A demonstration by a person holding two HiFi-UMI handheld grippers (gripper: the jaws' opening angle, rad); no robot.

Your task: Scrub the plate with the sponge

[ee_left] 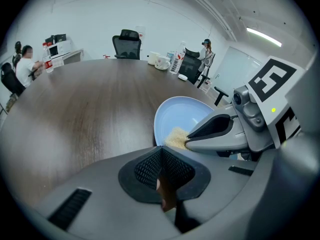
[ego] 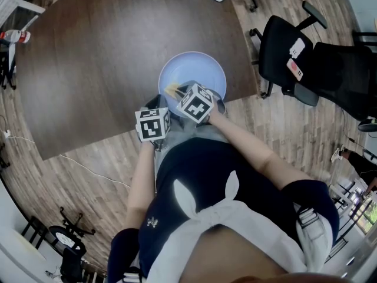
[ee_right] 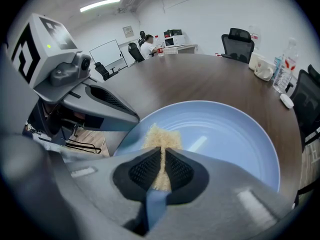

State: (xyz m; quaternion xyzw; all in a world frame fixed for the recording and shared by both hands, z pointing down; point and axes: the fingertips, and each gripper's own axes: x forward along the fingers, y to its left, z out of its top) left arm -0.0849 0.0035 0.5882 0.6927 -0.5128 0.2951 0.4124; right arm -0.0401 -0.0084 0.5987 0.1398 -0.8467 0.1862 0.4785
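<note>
Dark-brown table point(ego: 106, 58) on a plank floor point(ego: 277, 128) from the head view, with black office chairs point(ego: 274, 40) off to the right. Carries a pale-blue plate point(ego: 203, 69) at its near edge, close to the person's body. Shows the left gripper point(ego: 158, 104) at the plate's near-left rim. Shows the right gripper point(ego: 175, 93) just beside it, reaching over the plate with a yellowish sponge point(ego: 172, 90) at its tip.

From the left gripper view: looks across the table toward the far wall, with a seated person point(ee_left: 25, 66) far left. Has its own jaws together, nothing between the pads, their tip right at the near rim of the plate point(ee_left: 185, 114); cannot tell whether touching. Catches the right gripper point(ee_left: 187, 143) coming in from the right, sponge point(ee_left: 176, 137) pressed onto the plate's near part.

From the right gripper view: finds the jaws clamped on the sponge point(ee_right: 160, 136), sticking out ahead and resting on the plate point(ee_right: 230, 134) near its close rim. Puts the left gripper point(ee_right: 131, 118) at the plate's left rim. Takes in a whiteboard point(ee_right: 107, 54) and a bottle point(ee_right: 289, 59) farther back.
</note>
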